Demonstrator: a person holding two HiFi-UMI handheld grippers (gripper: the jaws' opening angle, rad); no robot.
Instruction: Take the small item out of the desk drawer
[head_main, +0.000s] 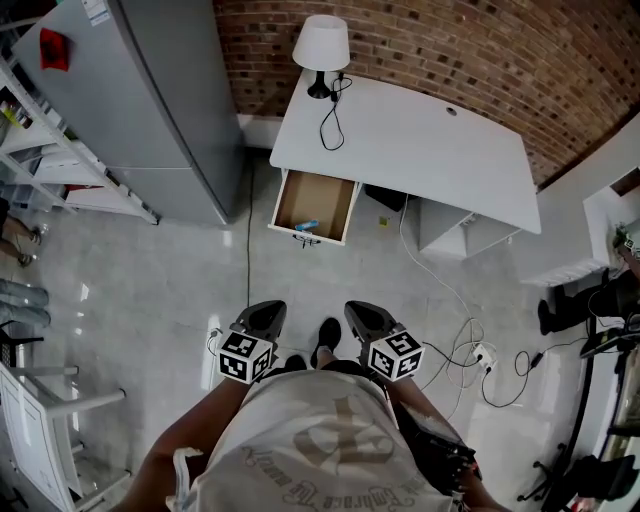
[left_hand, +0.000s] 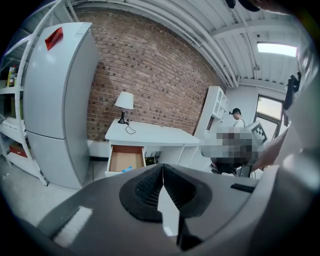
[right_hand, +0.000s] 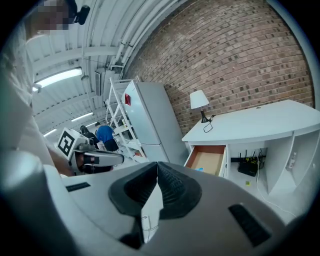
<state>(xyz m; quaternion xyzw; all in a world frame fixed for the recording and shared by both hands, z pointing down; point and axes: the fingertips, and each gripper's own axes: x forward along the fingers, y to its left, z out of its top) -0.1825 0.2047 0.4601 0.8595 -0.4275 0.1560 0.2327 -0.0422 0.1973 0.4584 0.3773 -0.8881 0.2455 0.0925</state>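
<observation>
A white desk (head_main: 430, 140) stands against the brick wall, its wooden drawer (head_main: 340, 212) pulled open. A small blue item (head_main: 308, 225) lies near the drawer's front; it also shows in the left gripper view (left_hand: 127, 169) and the right gripper view (right_hand: 199, 169). Both grippers are held side by side at the person's waist, well short of the desk and pointing toward it. My left gripper (head_main: 268, 308) (left_hand: 162, 166) is shut with nothing between its pads. My right gripper (head_main: 358, 308) (right_hand: 157, 164) is likewise shut and empty.
A grey fridge (head_main: 150, 100) stands left of the desk, with white shelving (head_main: 60, 160) beyond it. A lamp (head_main: 322, 45) and its cord sit on the desk's left end. Cables and a power strip (head_main: 480, 355) lie on the floor at the right. A person (right_hand: 105, 134) stands far off.
</observation>
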